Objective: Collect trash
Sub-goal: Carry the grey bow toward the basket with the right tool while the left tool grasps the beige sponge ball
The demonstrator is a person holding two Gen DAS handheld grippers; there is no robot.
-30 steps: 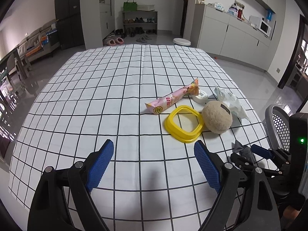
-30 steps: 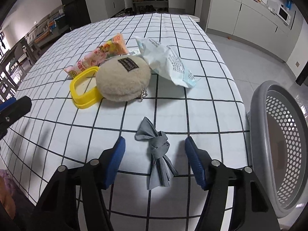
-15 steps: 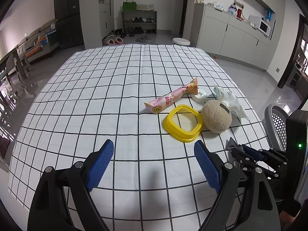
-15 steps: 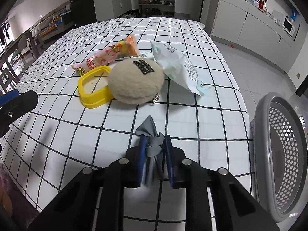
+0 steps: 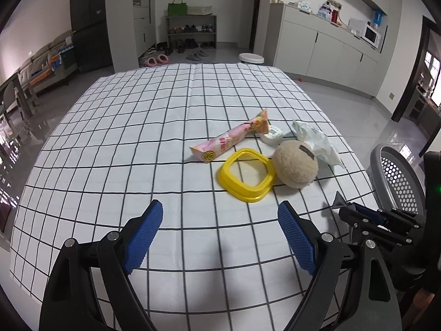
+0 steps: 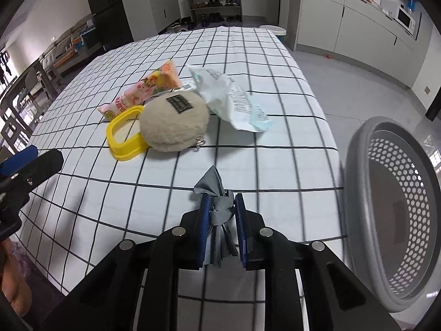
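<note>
Glossy pale grey floor. Grey cabinet run along right wall, white microwave on top. Open shoe shelf at far wall, green bag above it. Sofa far left, tall dark cabinet beside

White tablecloth with black grid; yellow ring; beige plush; pink wrapper; grey scrap; grey perforated basket.
</note>
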